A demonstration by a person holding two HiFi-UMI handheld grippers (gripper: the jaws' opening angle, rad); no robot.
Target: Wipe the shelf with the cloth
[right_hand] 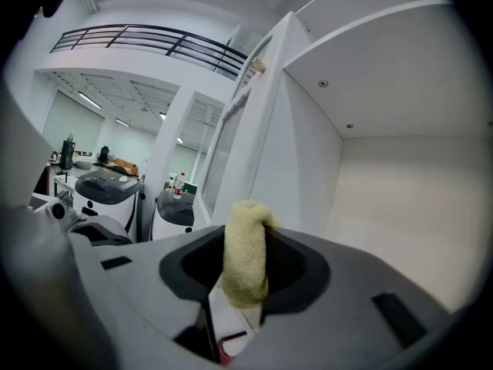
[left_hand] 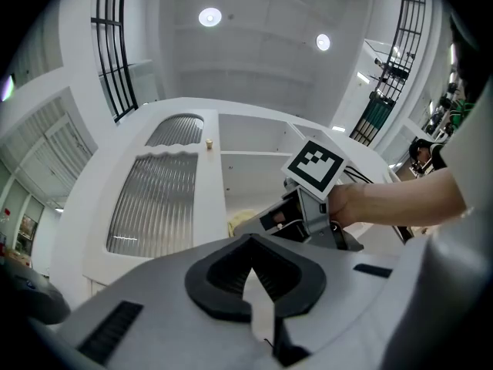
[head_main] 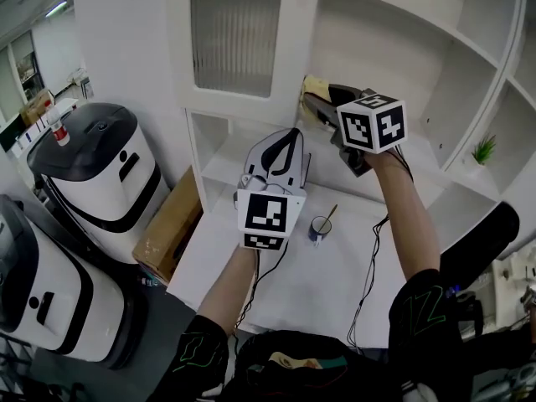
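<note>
**Cloth held at the left edge of the open shelf**

A white shelf (head_main: pixel 385 48) unit stands at the far side of a white counter (head_main: pixel 318 291). To its left is a cabinet door (head_main: pixel 234 36) with ribbed glass. Two white machines with black tops (head_main: pixel 96 170) and a cardboard box (head_main: pixel 172 224) sit on the floor to the left of the counter. A small green plant (head_main: pixel 483 149) stands in a compartment on the right. A dark cup (head_main: pixel 319 228) with a stick in it stands on the counter, near the person.

The right claw (right_hand: pixel 245 264) is clenched on a pale yellow cloth (right_hand: pixel 245 245), which bulges up from between its jaws. It is raised into the open shelf compartment, at the left side by the door frame. The cloth is close against that side wall, though contact cannot be made out.

The left claw (left_hand: pixel 254 287) is lower and nearer, over the counter's far edge and pointing up towards the shelf. Its jaws are pressed together with nothing between them. The two claws are near each other but apart.
</note>
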